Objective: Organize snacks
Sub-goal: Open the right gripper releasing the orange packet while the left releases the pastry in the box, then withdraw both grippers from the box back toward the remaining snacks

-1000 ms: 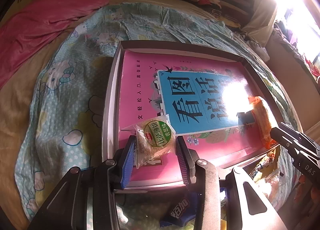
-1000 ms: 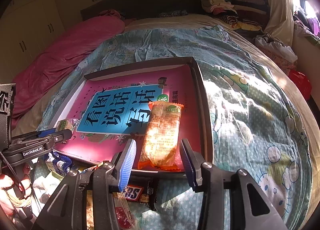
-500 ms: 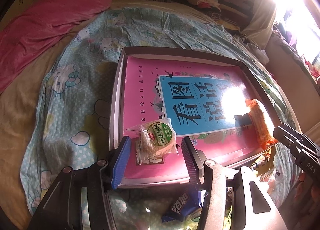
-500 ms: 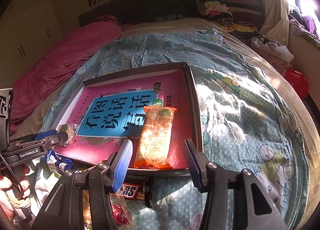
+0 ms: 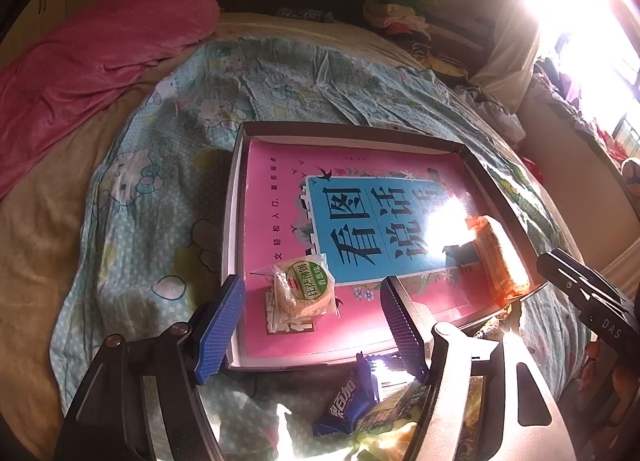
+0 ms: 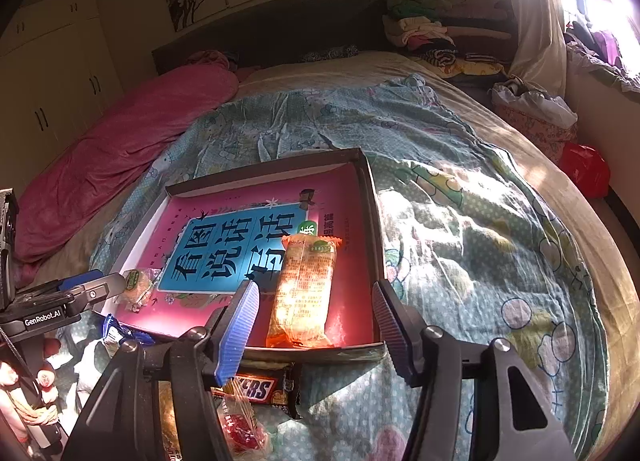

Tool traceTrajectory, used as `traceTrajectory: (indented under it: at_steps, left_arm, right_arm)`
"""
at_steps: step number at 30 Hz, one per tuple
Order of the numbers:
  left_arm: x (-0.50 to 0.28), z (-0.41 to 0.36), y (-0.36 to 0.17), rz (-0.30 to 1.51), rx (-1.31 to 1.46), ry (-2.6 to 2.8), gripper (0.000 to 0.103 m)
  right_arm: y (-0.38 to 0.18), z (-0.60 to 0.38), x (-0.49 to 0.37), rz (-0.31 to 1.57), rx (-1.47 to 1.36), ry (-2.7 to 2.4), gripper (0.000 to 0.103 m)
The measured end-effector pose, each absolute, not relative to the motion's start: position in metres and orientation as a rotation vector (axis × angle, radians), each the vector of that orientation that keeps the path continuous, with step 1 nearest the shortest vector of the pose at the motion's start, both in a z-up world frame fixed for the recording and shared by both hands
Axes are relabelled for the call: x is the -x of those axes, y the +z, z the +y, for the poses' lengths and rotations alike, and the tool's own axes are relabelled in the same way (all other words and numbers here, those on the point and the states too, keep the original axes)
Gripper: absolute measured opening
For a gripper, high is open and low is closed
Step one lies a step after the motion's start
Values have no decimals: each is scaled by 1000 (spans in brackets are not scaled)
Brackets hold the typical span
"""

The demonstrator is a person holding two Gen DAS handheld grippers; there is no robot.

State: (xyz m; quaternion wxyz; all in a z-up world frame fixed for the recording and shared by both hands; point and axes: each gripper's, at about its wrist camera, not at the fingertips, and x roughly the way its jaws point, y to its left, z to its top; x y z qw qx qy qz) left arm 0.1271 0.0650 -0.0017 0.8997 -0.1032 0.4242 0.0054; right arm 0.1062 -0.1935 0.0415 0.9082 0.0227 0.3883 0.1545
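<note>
On the bed, a shallow box [image 5: 236, 189] lined with a pink book cover lies on a patterned quilt [image 5: 160, 189]. At the box's 7 o'clock corner in the left wrist view rests a round biscuit packet [image 5: 306, 293] with a green label. The left gripper [image 5: 310, 325] has its fingers [image 5: 218, 329] set wide and opening; the packet lies between and just beyond their tips, touching neither pad, so nothing is held. In the right wrist view, a long orange snack bag [image 6: 306, 293] lies lengthwise by the box's 5 o'clock corner. The right gripper [image 6: 314, 325] has its fingers [image 6: 238, 325] parted and opening; the bag's near end sits between them, clear of both pads. Just outside the box's near edge lie a chocolate bar [image 6: 260, 387], touching the rim, and at 6 o'clock in the left view a blue wrapped snack [image 5: 348, 401].
</note>
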Motion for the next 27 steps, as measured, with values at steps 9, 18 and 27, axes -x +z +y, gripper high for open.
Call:
traceTrajectory:
  at_steps: [9,18,27]
  left_arm:
    - [-114,65,10,849,221,-17,76]
    - [-99,53,19,831,186,-59,76]
    - [-88,42,19,843,160,-85,76]
  right_arm:
    - [51,-193,-96,764,-55,347,62]
    - [58,-189,-83,745,-52,375,64]
    - [64,-185,-74,732,-42,398,65]
